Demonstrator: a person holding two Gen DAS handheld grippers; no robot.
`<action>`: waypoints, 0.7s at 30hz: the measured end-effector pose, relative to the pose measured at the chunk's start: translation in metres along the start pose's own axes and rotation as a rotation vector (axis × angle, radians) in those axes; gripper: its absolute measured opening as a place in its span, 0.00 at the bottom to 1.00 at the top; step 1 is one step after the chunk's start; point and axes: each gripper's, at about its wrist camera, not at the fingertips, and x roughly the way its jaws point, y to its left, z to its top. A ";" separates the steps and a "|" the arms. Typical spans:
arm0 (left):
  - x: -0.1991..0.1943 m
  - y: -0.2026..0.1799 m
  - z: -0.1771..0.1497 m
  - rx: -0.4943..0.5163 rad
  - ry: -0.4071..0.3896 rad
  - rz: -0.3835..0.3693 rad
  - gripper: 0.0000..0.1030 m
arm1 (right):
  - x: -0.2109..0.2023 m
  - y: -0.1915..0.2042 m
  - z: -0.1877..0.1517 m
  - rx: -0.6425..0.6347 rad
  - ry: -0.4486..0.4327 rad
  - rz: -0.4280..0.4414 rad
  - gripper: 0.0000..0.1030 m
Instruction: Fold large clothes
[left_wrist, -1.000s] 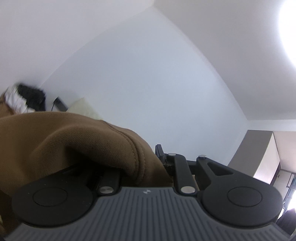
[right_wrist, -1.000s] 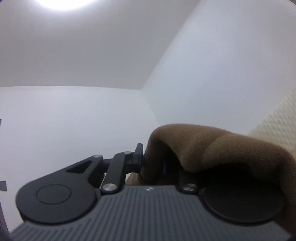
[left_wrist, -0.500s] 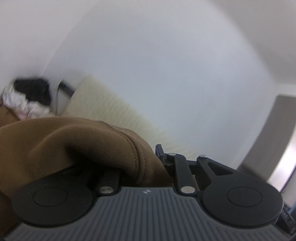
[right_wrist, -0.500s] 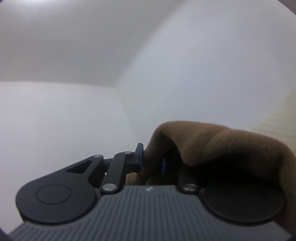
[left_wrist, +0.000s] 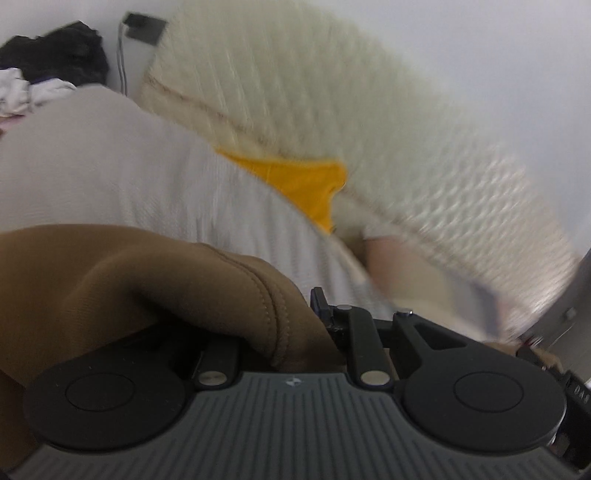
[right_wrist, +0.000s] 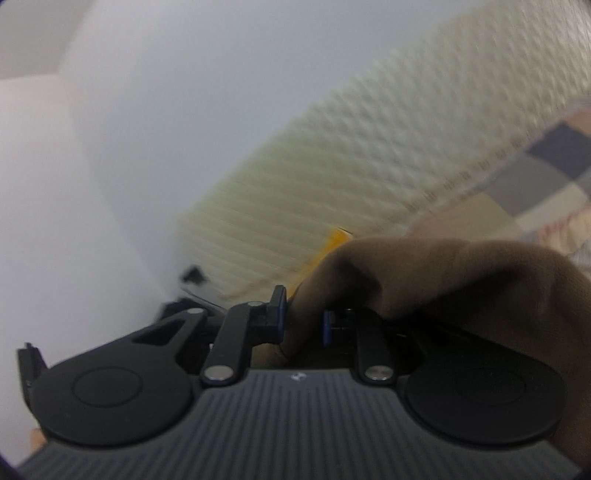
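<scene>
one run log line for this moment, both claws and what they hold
left claw: shut on brown garment | right claw: shut on brown garment | below: white bed sheet | fold: not yet laid

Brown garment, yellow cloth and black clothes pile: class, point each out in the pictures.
brown garment (left_wrist: 155, 280): left wrist view, folded edge over the gripper.
yellow cloth (left_wrist: 299, 181): left wrist view, middle of the visible patch.
black clothes pile (left_wrist: 62, 55): left wrist view, top of heap.

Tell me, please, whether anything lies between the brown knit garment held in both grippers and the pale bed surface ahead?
Nothing visible does: the brown knit garment faces open pale bed surface; a yellow cloth lies farther back.
</scene>
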 end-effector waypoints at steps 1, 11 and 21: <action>0.024 0.007 -0.001 0.003 0.019 0.009 0.21 | 0.026 -0.018 -0.005 -0.001 0.009 -0.015 0.21; 0.187 0.065 -0.013 -0.046 0.210 0.113 0.22 | 0.206 -0.144 -0.063 0.186 0.162 -0.142 0.21; 0.152 0.065 -0.005 -0.062 0.260 0.009 0.35 | 0.214 -0.145 -0.071 0.253 0.200 -0.134 0.59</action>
